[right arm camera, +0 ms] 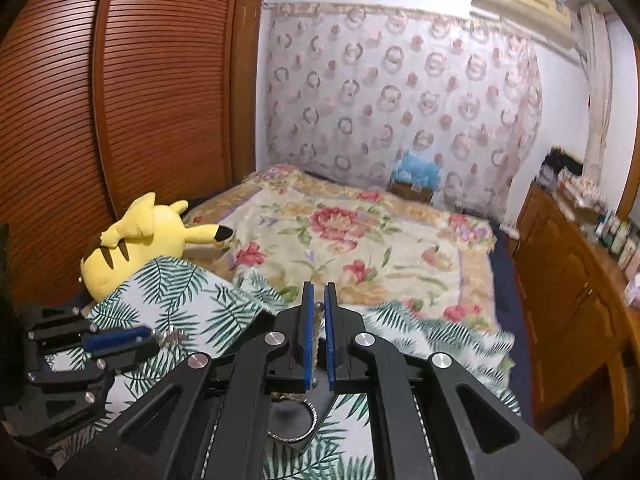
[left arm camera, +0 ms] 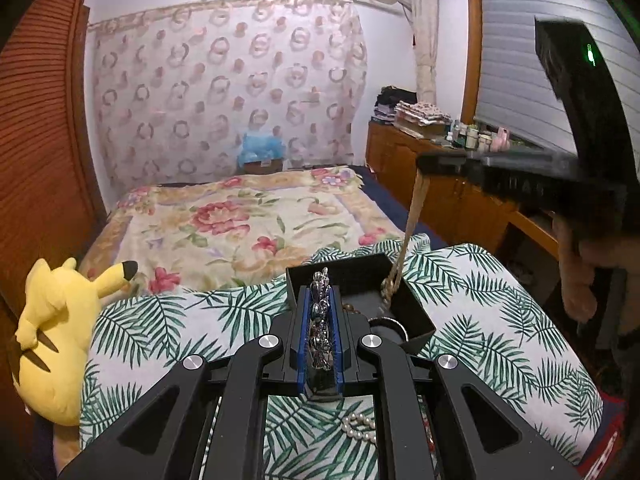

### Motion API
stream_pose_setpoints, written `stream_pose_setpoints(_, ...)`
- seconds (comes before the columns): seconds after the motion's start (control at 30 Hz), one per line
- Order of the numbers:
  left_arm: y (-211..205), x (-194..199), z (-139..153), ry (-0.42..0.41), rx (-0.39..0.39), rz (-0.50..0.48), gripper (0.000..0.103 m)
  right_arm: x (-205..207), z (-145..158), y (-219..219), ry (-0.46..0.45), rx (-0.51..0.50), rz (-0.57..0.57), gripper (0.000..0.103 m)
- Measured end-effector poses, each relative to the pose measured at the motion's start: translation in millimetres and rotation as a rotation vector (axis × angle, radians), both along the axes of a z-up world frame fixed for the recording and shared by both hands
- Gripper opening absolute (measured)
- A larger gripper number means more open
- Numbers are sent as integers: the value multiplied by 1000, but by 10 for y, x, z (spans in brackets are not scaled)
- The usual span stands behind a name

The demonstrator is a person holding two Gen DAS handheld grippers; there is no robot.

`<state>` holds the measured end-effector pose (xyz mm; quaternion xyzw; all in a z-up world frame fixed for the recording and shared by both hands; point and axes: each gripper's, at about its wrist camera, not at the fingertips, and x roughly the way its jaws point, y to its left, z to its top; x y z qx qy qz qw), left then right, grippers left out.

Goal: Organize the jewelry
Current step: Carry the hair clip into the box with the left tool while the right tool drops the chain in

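The left gripper (left arm camera: 319, 312) is pinched on a silver chain bracelet (left arm camera: 321, 320), whose links run between its blue pads (left arm camera: 336, 332) and stick out past the tips, just above the near edge of an open black jewelry box (left arm camera: 416, 308). The right gripper (right arm camera: 319, 300) is clamped on a thin gold chain (left arm camera: 414, 216); seen from the left wrist, that chain hangs taut from its tips down into the box, where the lower end lies coiled. The box sits on a palm-leaf cushion (left arm camera: 500, 320) at the foot of a flowered bedspread (left arm camera: 240, 232). A pearl strand (left arm camera: 360, 428) lies on the cushion beneath the left gripper, and a yellow plush toy (left arm camera: 56, 328) rests at the cushion's left side
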<state>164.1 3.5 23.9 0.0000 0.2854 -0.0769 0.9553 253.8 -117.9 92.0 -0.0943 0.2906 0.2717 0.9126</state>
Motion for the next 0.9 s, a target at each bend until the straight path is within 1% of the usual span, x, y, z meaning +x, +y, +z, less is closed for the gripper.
stream_pose_setpoints(0.03, -3, 24, -2, 0, 2, 2, 8, 27, -69, -22, 22, 12, 2, 6)
stream_pose_setpoints(0.23, -47, 192, -54, 15, 15, 4, 8, 2, -295, -98, 56, 17, -5, 8)
stream_pose_setpoints(0.3, -56, 247, -84, 20, 13, 8, 8, -27, -379, -148, 64, 12, -9, 17)
stream_pose_setpoints(0.33, -67, 286, -104, 27, 12, 12, 8, -40, -411, -169, 66, 10, -12, 23)
stream_pose_setpoints(0.37, -79, 311, -119, 30, 12, 13, 8, -51, -446, -207, 68, 8, -14, 25)
stream_pose_setpoints(0.67, -176, 597, -194, 50, 20, 38, 8, -153, -797, -478, 115, 14, -21, 25)
stream_pose_setpoints(0.9, -299, 803, -310, 88, -7, 34, 8, -246, -1003, -562, 141, 9, -9, 25)
